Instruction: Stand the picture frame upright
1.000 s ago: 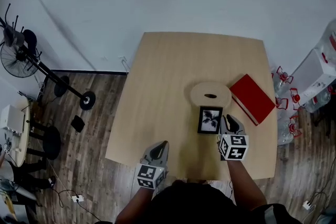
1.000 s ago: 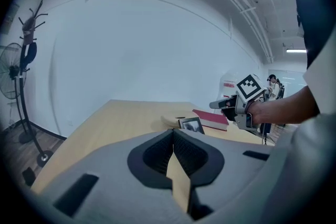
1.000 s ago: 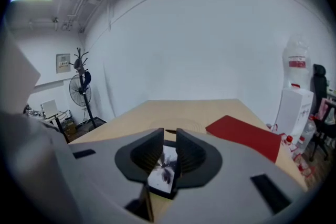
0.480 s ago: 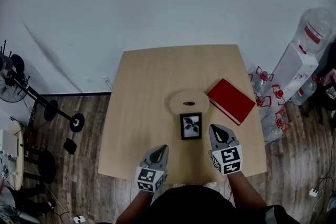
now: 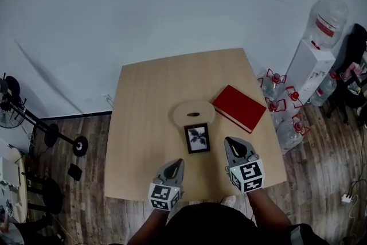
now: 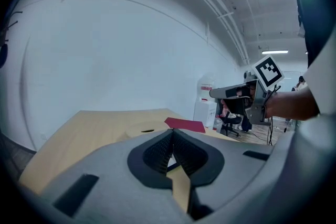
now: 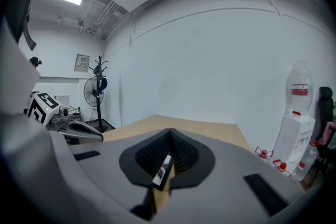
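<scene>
Wooden surface (image 5: 143,100) first: the left tool (image 5: 179,162) is held closed and empty at the near edge; the picture frame (image 5: 197,138) appears stood upright near the middle; the right tool (image 5: 228,141), just closed on nothing, has been drawn back from it, so the task looks done

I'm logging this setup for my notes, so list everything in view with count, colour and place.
table: one, light wood, centre
picture frame: one, black, on the table, just nearer than the round board
round board: one, light wood, slotted, mid-table
book: one, red, table's right side
water jugs: several, clear with red handles, on the floor right of the table
water dispenser: one, white, bottle on top, far right
standing fan: one, black, floor at left
left tongs: one, grey, shut and empty, near table edge
right tongs: one, grey, shut and empty, right of the frame, not touching it
</scene>
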`<action>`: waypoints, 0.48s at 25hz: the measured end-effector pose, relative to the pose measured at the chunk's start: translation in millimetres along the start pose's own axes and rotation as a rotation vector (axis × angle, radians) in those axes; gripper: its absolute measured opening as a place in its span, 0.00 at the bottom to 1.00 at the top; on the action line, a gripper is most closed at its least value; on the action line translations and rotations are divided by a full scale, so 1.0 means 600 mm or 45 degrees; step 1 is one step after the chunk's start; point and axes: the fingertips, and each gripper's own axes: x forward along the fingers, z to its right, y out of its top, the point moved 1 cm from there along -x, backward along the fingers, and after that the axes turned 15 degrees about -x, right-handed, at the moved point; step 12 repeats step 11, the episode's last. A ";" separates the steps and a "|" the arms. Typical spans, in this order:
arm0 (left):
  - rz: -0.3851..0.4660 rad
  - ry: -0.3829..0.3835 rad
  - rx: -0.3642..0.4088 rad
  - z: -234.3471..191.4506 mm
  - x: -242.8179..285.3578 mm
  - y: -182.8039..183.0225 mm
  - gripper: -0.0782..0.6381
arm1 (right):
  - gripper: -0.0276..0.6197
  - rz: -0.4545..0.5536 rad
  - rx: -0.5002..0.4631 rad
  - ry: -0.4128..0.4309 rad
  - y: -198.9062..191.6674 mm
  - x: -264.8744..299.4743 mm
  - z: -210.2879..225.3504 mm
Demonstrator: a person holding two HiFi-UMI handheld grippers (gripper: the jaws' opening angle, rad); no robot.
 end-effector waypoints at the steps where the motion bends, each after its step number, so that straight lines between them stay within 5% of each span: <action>1: -0.001 -0.004 0.001 0.004 0.001 0.000 0.11 | 0.06 0.006 0.000 -0.005 0.001 -0.005 0.002; 12: 0.002 -0.021 0.017 0.035 0.006 -0.002 0.11 | 0.06 0.030 -0.005 -0.033 0.000 -0.036 0.018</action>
